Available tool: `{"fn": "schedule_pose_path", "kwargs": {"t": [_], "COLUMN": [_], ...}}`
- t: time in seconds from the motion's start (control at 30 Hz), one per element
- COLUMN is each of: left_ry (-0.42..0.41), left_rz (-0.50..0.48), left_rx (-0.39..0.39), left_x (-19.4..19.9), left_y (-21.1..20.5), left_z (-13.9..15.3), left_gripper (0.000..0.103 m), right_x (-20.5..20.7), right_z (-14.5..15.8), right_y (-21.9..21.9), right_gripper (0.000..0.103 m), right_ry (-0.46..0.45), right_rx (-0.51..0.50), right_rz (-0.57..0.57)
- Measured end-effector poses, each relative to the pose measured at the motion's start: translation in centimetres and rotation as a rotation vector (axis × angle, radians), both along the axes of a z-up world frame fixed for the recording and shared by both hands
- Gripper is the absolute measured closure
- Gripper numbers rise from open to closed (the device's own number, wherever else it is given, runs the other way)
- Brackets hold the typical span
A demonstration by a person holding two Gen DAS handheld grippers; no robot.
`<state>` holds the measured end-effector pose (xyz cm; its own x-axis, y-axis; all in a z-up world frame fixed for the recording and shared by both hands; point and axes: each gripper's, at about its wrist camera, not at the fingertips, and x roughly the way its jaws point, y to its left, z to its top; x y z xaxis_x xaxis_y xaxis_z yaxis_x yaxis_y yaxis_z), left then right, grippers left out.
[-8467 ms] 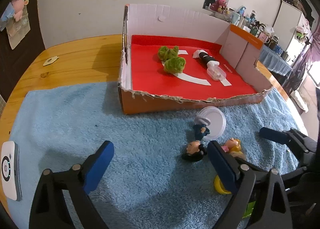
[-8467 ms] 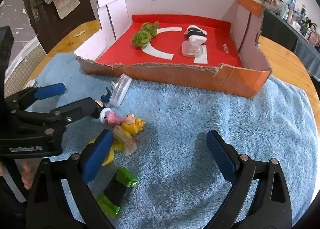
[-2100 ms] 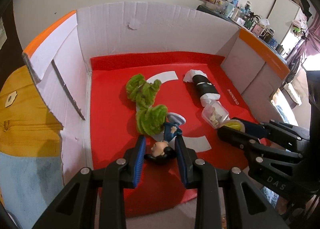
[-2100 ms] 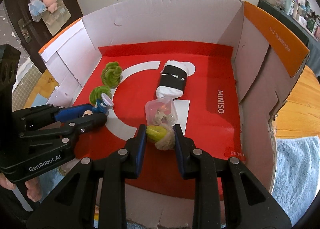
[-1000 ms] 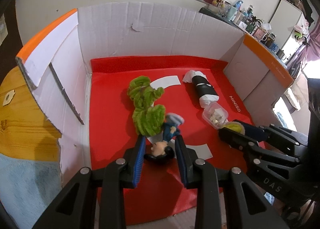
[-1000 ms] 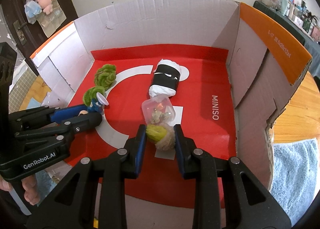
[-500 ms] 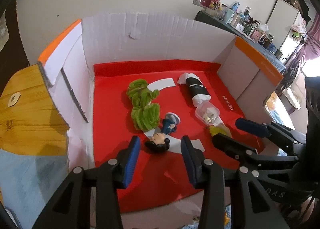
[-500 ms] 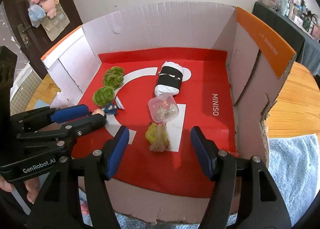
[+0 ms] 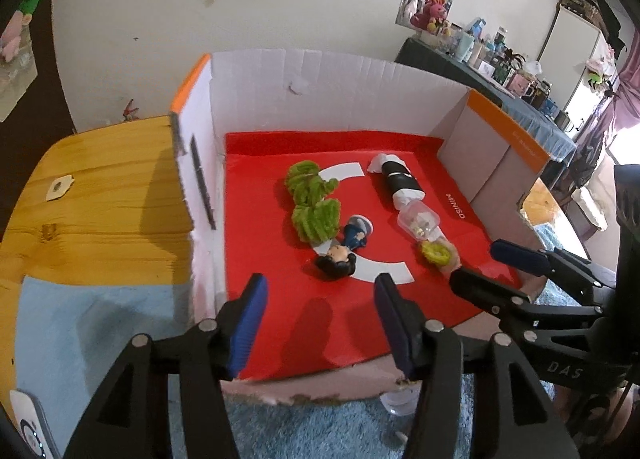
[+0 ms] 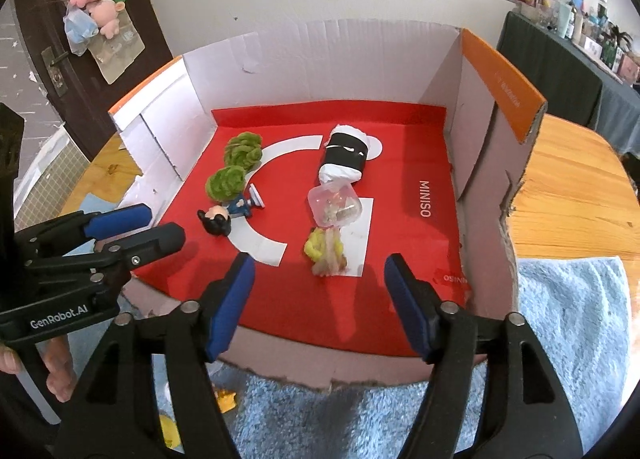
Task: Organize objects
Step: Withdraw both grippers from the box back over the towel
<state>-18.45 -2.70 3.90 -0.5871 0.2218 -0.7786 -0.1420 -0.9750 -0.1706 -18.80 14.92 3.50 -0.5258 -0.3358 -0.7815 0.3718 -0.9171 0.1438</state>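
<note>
Both grippers, left gripper (image 9: 318,299) and right gripper (image 10: 318,285), are opening with nothing between them, each toy, the dark-haired doll (image 9: 340,255) and the yellow toy (image 10: 325,249), lying just ahead in the box (image 10: 496,163), while a few yellow bits (image 10: 224,399) wait below on the blue towel (image 10: 560,339).

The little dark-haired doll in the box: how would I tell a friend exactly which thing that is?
Look inside the cardboard box with the red floor. Two fuzzy green balls sit on its left side; the doll lies on its side just in front of them. It alone has a face, black hair and blue clothes.
</note>
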Motion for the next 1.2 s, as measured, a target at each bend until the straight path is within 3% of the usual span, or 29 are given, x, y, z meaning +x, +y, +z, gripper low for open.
{"fn": "schedule_pose_path", "kwargs": {"t": [0.13,0.27,0.47,0.57,0.73,1.2], "left_ry": [0.008,0.018,0.042,0.048,0.052,0.033], "left_rz": [0.010,0.022,0.038,0.044,0.058,0.062], "left_rx": [0.002,0.000,0.002,0.005,0.004,-0.011], "left_x": [0.8,1.5,2.5,3.0,3.7,5.5], "left_y": [-0.4,-0.8,-1.2,-1.4,-1.6,-1.4], "left_z": [0.3,0.7,1.2,1.4,1.5,0.8], "left_gripper": [0.041,0.038,0.029,0.025,0.010,0.006], "right_x": [0.9,1.5,2.8,3.2,4.0,6.8], "right_z": [0.4,0.7,1.3,1.6,1.8,1.8], "right_y": [0.1,0.3,0.5,0.7,0.8,1.3], "right_gripper": [0.032,0.021,0.021,0.013,0.010,0.006], "right_ry": [0.013,0.020,0.040,0.047,0.054,0.059], "right_rx": [0.003,0.003,-0.003,-0.003,-0.003,0.002], "right_rz": [-0.002,-0.005,-0.007,-0.011,-0.010,-0.009]}}
